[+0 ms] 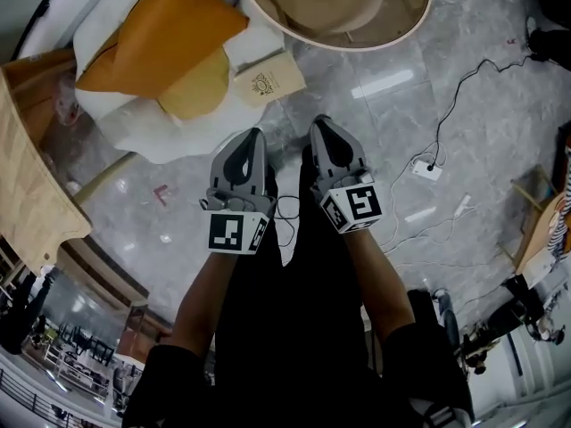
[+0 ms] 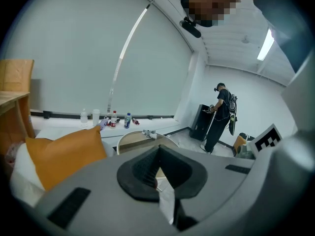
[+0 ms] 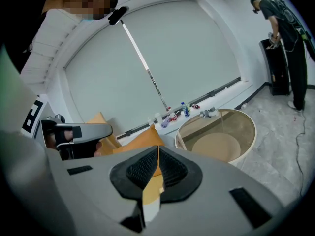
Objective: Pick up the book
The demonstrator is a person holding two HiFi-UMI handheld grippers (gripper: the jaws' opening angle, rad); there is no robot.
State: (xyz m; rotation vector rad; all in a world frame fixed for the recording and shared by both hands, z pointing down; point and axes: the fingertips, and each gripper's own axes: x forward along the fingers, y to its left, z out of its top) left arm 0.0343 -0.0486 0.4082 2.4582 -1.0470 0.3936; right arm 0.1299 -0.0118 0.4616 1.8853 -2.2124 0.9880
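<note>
The book (image 1: pixel 268 78) is beige with a dark emblem. It lies flat at the edge of a white seat (image 1: pixel 143 132), beside a yellow pillow (image 1: pixel 196 86) and a big orange cushion (image 1: pixel 161 34). My two grippers hover side by side over the grey floor, short of the book and apart from it. The left gripper (image 1: pixel 248 135) points at the seat's edge with its jaws shut and nothing in them (image 2: pixel 158 149). Just to the right of the book's line, the right gripper (image 1: pixel 323 125) is also shut and empty (image 3: pixel 158 149). The orange cushion (image 2: pixel 64 154) (image 3: pixel 140 139) shows beyond both.
A round wooden table (image 1: pixel 406 25) stands just right of the book. A light wooden panel (image 1: pixel 27 185) is at the left. Cables and a white power strip (image 1: pixel 426 169) lie on the floor at the right. Bottles (image 2: pixel 113 119) line a ledge; a person (image 2: pixel 221 117) stands far back.
</note>
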